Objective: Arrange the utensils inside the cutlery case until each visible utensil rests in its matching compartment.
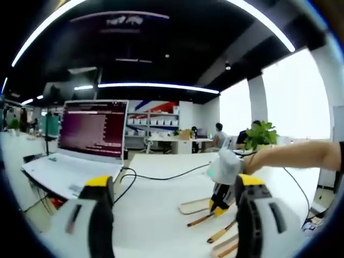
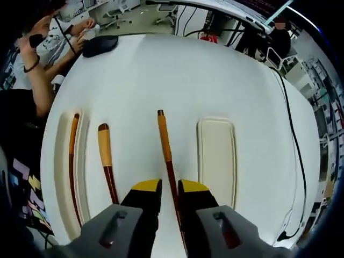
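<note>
yellow-tipped jaws of the right gripper [image 2: 170,189] stand close together around the dark lower shaft of a wooden-handled utensil [image 2: 165,144], seemingly clamped on it, over the white table [image 2: 177,75]. left of it lies a second wooden-handled utensil [image 2: 105,156] on the table, and further left a third utensil [image 2: 72,156] rests in a long recessed compartment of the white cutlery case [image 2: 58,177]. right of the gripped utensil sits an open rectangular compartment [image 2: 216,161]. a black cable [image 2: 294,145] runs along the right side. in the left gripper view, the left gripper [image 1: 174,188] hangs with jaws wide apart, holding nothing, facing a laptop [image 1: 86,145], with the other gripper [image 1: 221,198] low over the utensils.
</note>
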A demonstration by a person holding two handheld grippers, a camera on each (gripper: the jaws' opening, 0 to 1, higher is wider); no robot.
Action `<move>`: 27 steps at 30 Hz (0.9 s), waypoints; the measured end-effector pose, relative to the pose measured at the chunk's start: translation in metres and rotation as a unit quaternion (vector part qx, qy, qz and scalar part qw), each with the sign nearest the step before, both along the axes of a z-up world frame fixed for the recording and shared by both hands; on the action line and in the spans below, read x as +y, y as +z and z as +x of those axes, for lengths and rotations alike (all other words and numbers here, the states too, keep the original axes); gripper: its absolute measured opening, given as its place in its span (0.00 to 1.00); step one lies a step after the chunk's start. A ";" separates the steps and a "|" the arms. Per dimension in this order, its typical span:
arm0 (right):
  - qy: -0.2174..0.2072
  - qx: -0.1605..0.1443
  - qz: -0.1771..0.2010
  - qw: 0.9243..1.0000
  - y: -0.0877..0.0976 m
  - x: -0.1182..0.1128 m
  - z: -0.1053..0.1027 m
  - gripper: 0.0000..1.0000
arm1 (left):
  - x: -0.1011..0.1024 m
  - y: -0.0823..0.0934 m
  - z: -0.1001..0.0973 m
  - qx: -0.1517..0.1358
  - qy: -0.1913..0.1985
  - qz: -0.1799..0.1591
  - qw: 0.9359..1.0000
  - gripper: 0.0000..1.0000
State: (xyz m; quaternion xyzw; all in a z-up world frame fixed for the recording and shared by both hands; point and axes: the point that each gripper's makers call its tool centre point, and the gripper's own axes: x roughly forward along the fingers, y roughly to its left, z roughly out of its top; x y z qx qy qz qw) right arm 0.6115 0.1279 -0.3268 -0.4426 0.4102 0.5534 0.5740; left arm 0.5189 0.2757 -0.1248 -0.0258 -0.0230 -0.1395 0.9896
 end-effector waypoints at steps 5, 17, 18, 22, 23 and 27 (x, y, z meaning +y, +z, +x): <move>0.037 -0.025 -0.029 0.999 -0.001 -0.001 -0.010 0.04 | 0.001 -0.001 -0.002 0.000 0.005 0.009 1.000 0.99; 0.035 -0.024 -0.069 0.997 -0.002 -0.001 -0.008 0.04 | 0.014 0.000 -0.001 -0.001 0.019 0.003 1.000 0.97; 0.027 -0.023 -0.069 0.997 -0.002 0.000 -0.009 0.04 | 0.016 0.000 -0.001 0.001 0.022 0.002 1.000 0.97; 0.019 -0.025 -0.065 0.997 -0.001 0.000 -0.006 0.04 | 0.023 0.000 -0.004 0.000 0.033 0.006 0.999 0.97; 0.020 -0.026 -0.063 0.998 -0.002 -0.001 -0.007 0.04 | 0.024 0.001 -0.004 -0.002 0.035 0.005 0.999 0.97; 0.017 -0.020 -0.055 0.998 -0.001 -0.001 -0.004 0.04 | 0.029 0.001 -0.005 -0.004 0.042 0.003 0.999 0.97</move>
